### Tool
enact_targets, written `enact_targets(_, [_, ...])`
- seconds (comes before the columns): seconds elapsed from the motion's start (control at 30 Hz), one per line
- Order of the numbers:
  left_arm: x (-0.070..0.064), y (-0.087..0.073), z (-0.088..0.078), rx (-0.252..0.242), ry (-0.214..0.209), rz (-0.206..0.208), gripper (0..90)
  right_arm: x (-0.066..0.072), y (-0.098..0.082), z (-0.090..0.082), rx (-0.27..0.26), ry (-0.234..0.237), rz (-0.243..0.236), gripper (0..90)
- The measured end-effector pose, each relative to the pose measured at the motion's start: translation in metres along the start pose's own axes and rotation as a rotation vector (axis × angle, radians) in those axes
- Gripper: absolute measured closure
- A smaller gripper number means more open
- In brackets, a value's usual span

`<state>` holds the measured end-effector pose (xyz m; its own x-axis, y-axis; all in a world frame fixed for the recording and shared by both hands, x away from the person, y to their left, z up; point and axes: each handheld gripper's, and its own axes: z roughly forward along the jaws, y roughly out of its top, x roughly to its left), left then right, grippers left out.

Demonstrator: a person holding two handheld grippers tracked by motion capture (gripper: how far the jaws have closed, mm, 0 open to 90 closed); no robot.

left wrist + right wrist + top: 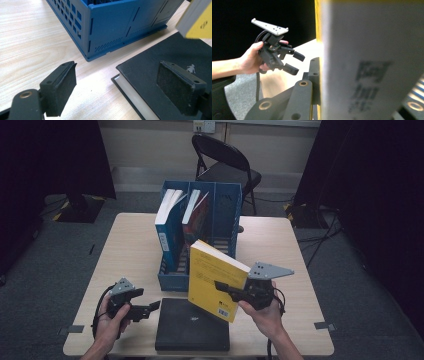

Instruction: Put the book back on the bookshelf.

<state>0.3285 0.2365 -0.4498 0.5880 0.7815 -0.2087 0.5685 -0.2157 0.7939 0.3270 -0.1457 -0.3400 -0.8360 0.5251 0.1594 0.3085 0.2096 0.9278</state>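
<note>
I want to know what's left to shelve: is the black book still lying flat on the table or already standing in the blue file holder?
Flat on the table: the black book lies cover-up in front of the blue file holder.

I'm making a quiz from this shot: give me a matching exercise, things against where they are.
Things:
1. yellow book
2. black book
3. blue rack
4. left gripper

Places or states:
A. lies flat on the table
B. stands behind the black book, holding books
C. open, holding nothing
D. lifted, clamped in the right gripper

Pairs: 1-D, 2-A, 3-B, 4-C
</note>
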Motion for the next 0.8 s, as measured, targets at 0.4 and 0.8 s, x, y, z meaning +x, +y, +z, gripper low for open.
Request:
enact_targets(0.4, [-0.001, -0.001, 0.001, 0.006, 0.004, 0.007, 15.8, -0.011, 0.013, 0.004, -0.048, -0.085, 0.032, 75.8])
enact_targets(0.8, [-0.002, -0.002, 0.003, 0.024, -0.002, 0.003, 16.0, -0.023, 0.035, 0.014, -0.060, -0.153, 0.035, 75.9])
